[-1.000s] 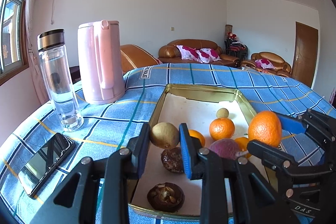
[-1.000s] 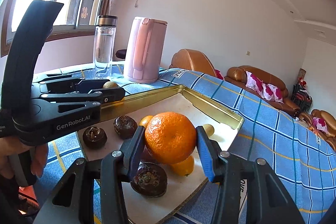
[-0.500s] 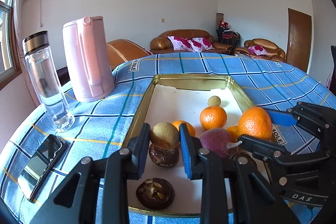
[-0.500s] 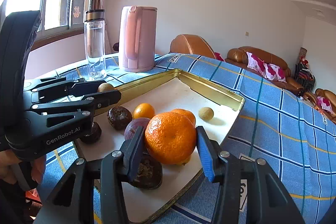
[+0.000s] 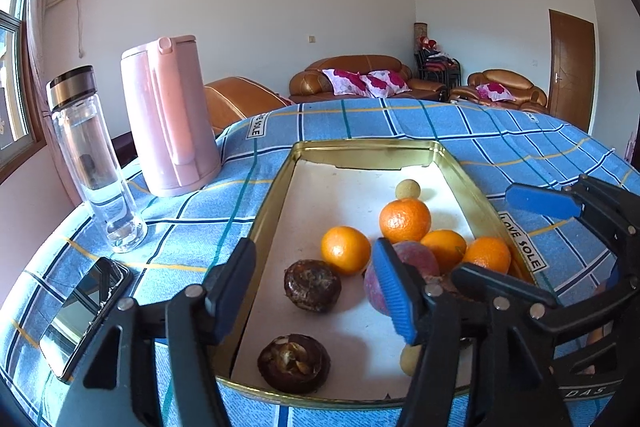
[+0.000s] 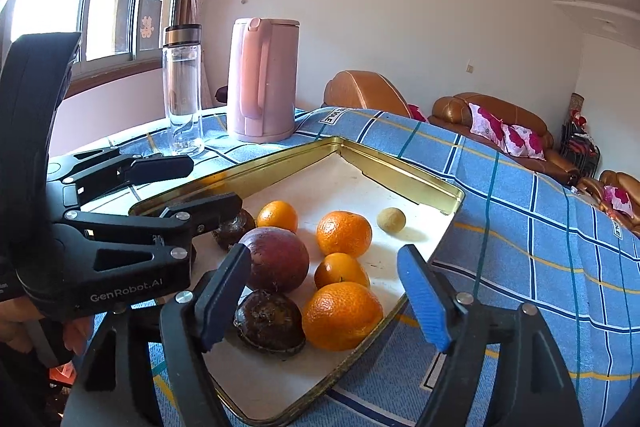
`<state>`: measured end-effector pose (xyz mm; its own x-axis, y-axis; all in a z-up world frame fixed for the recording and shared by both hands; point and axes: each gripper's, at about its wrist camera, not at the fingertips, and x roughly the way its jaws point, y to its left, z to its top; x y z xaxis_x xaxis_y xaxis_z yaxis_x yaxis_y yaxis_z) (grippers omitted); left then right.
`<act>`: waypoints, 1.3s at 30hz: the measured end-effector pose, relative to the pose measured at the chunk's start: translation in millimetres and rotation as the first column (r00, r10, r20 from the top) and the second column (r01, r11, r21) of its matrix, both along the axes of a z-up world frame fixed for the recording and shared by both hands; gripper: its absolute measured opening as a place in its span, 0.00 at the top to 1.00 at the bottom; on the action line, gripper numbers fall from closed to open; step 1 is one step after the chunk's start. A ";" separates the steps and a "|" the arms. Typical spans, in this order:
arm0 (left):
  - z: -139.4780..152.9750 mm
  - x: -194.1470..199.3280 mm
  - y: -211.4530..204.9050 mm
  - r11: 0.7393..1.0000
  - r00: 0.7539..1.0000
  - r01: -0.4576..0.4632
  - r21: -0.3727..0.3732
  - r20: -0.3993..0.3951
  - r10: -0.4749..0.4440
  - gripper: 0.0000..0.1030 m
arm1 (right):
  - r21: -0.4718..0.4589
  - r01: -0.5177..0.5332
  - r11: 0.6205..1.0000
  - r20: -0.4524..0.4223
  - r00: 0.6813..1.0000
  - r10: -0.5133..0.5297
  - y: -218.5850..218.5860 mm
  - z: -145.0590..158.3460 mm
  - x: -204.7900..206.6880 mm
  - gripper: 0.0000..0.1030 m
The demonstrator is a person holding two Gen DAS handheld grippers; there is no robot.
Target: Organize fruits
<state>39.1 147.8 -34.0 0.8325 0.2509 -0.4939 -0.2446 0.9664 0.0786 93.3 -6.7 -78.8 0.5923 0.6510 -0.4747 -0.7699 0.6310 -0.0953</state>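
A gold tin tray (image 5: 360, 147) (image 6: 400, 167) holds several oranges, a purple fruit (image 6: 276, 259), dark brown fruits and a small tan fruit (image 6: 391, 220). My left gripper (image 5: 316, 287) hangs over the tray's near left, its jaws opening and nothing pressed between them. A dark brown fruit (image 5: 313, 285) lies on the tray behind the gap. A tan fruit (image 5: 409, 359) peeks out by the blue pad. My right gripper (image 6: 324, 295) is opening too. A big orange (image 6: 342, 315) rests on the tray between its fingers, free of both pads.
A pink kettle (image 5: 168, 123), a glass bottle (image 5: 90, 163) and a phone (image 5: 80, 311) stand left of the tray on the blue checked cloth (image 5: 500, 135). A hand (image 6: 24, 323) holds the left gripper. Brown sofas (image 5: 352, 79) stand beyond the table.
Both grippers have opened. The tan fruit left the left jaws and now lies low in the tray. The big orange left the right jaws and now rests on the tray.
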 end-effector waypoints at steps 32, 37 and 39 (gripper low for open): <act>22.5 -28.2 -4.2 0.996 0.977 -0.088 -0.012 0.195 0.088 0.00 | 0.185 0.190 0.964 0.082 0.975 -0.208 -41.4 15.4 -6.2 0.08; 22.7 -28.2 -4.5 0.996 0.977 -0.090 -0.007 0.195 0.090 0.00 | 0.185 0.191 0.964 0.080 0.975 -0.209 -42.4 15.1 -5.8 0.07; 22.5 -27.7 -4.5 0.996 0.977 -0.090 -0.008 0.194 0.090 0.00 | 0.187 0.192 0.963 0.079 0.975 -0.210 -43.2 15.0 -5.7 0.07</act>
<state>11.4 143.4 -11.5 0.8866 0.3294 -0.3247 -0.3411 0.9398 0.0221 87.6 -49.9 -63.8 0.7572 0.5821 -0.2964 -0.6179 0.7854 -0.0361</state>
